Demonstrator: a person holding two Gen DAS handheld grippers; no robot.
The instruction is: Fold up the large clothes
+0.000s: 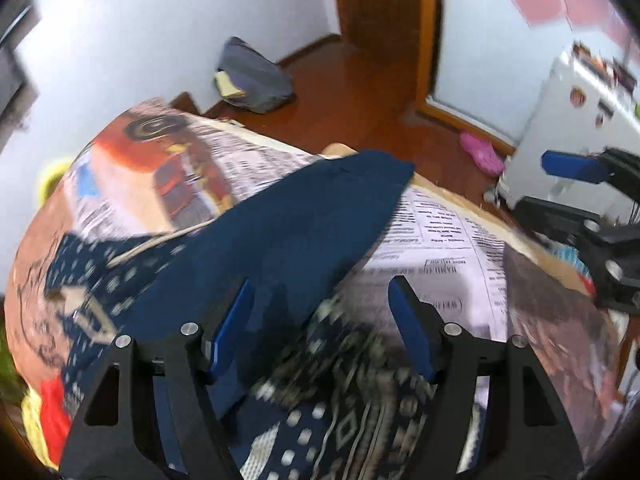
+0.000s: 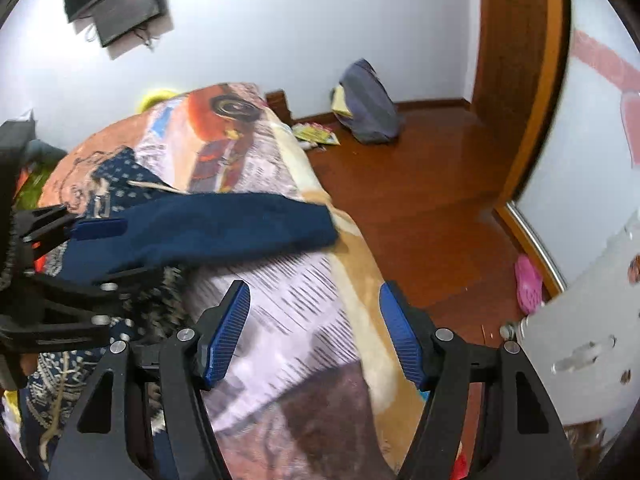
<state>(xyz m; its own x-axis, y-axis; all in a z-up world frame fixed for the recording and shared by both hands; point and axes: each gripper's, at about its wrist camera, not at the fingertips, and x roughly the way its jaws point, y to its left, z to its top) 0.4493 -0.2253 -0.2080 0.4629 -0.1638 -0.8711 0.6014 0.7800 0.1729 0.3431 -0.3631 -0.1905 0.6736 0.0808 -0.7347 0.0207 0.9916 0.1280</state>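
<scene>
A large navy garment (image 1: 288, 232) lies across the bed, one plain blue part folded over a part patterned with white dots and diamonds (image 1: 320, 420). My left gripper (image 1: 320, 308) hangs open just above it, its blue pads (image 1: 236, 320) on either side of the cloth's edge and not pressing on it. My right gripper (image 2: 314, 320) is open over the bed's printed blanket (image 2: 300, 300), to the right of the garment (image 2: 224, 220), with nothing between its fingers. Each gripper appears at the edge of the other's view: right pad (image 1: 572, 168), left pad (image 2: 100, 228).
The bed's edge (image 2: 360, 248) drops to a red-brown wooden floor (image 2: 420, 208). On the floor are a grey bag (image 2: 368, 104) by the wall, a pink slipper (image 2: 528, 288) and a white cabinet (image 2: 592, 320). A wooden door frame (image 2: 516, 80) stands beyond. More clothes lie at the left (image 1: 48, 412).
</scene>
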